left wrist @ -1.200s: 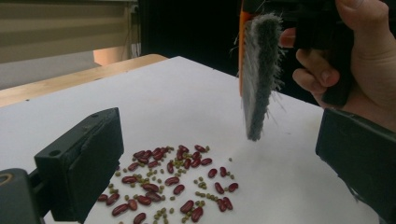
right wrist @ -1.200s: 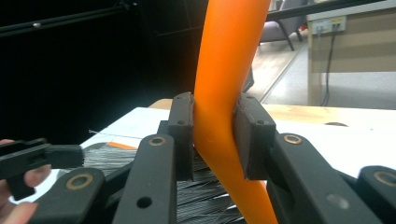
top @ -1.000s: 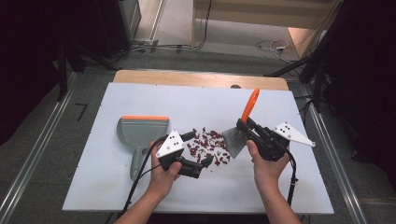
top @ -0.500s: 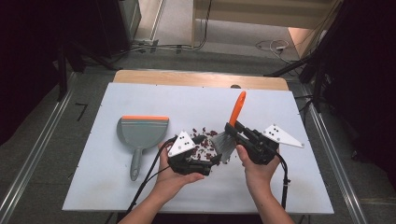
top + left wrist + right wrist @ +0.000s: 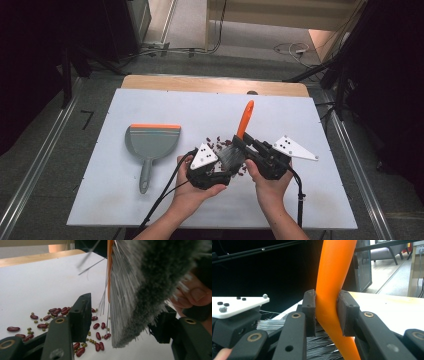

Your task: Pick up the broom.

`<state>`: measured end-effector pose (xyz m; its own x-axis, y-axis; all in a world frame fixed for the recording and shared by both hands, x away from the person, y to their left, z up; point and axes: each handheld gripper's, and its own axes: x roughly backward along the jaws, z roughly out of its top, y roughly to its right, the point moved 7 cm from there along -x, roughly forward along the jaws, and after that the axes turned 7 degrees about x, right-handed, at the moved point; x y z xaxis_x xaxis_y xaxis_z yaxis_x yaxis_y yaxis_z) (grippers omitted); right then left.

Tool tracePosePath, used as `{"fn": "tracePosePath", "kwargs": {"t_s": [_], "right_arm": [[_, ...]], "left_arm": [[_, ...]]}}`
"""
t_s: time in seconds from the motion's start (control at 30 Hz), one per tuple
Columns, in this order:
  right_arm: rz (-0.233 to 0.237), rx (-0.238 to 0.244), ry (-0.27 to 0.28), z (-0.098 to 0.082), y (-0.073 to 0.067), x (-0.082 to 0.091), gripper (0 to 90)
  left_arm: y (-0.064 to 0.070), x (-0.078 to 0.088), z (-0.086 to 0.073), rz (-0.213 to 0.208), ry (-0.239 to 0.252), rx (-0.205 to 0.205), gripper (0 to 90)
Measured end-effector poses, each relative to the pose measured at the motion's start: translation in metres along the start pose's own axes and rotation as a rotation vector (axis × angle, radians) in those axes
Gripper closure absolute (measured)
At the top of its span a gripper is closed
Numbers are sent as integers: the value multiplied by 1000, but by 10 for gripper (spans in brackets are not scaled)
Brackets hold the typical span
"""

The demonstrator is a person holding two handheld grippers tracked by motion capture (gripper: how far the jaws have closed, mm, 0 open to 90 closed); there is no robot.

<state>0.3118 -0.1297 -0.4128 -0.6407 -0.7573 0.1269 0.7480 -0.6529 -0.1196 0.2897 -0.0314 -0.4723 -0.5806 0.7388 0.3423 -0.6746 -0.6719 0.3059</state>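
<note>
High view: dustpan [image 5: 151, 141] without beans [image 5: 216, 145]

Left tongs [image 5: 220, 172] gape wide — right tongs [image 5: 250, 150] clamped.

The brush [image 5: 235, 152] and scattered beans [image 5: 53, 315] crowd mid-table; the dustpan [image 5: 149, 145] blocks the left.

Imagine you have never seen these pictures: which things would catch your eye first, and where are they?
First, the brush with its bright orange handle, near the table's middle, clamped in the right gripper with its grey bristles between the open jaws of the left gripper. Next, the scattered red and green beans on the white table under the bristles. Then the grey dustpan lying to the left.
</note>
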Motion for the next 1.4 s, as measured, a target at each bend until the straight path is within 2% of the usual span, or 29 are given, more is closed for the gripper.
{"fn": "tracePosePath", "kwargs": {"t_s": [0.17, 0.37, 0.47, 0.67, 0.83, 0.87, 0.97, 1.03, 1.17, 1.23, 1.4], "right_arm": [[3, -2, 6, 1, -4, 0, 685], [1, -1, 10, 1, -5, 0, 685], [2, 3, 10, 1, -5, 0, 685], [26, 21, 1, 1, -7, -2, 680], [59, 37, -13, 2, -6, -3, 632], [80, 35, -11, 4, -3, -2, 549], [128, 40, -6, 6, 2, 0, 484], [191, 56, -10, 7, 4, 0, 457], [252, 82, -29, 7, 6, 1, 446], [274, 85, -36, 6, 7, 2, 445], [354, 64, -58, 1, 8, 3, 439]], "left_arm": [[0, 0, 0, 30, 14, -17, 571], [1, 4, 1, 15, 34, -28, 753], [-1, 5, 1, 19, 33, -36, 812], [-3, 9, 1, 24, 22, -67, 853], [-5, 12, 2, -5, 6, -73, 859], [-6, 13, 3, -15, 7, -73, 859], [-10, 19, 7, -64, -5, -88, 861], [-11, 22, 8, -100, -16, -102, 861], [-15, 25, 9, -170, -42, -101, 861], [-17, 28, 10, -224, -51, -85, 861], [-21, 37, 13, -302, -56, -115, 861]]}}
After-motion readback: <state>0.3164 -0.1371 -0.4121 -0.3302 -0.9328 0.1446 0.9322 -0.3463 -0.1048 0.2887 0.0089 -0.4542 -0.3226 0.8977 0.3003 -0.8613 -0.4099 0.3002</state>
